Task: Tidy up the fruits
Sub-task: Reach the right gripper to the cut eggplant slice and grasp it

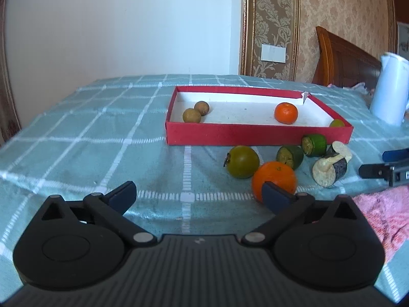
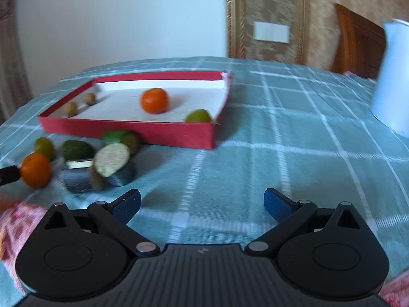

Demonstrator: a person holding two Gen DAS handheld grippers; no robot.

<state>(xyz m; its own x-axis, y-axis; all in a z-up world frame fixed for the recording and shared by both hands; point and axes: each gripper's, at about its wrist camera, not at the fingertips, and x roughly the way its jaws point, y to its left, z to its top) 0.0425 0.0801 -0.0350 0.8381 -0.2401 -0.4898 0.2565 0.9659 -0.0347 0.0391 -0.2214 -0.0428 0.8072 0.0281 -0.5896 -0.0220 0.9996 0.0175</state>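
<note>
My left gripper [image 1: 199, 194] and right gripper [image 2: 202, 204] gaped empty; four fruits sat in the box [image 1: 255, 135], six outside.

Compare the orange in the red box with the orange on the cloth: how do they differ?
1. Place: the boxed orange lies on the white floor of the red box; the loose orange lies on the checked cloth in front of it.
2. Company: the boxed orange lies apart from other fruit; the loose orange lies beside a green fruit.
3. Gripper: the open left gripper has one finger in front of the loose orange; none is near the boxed orange.
Both are round and orange.
</note>
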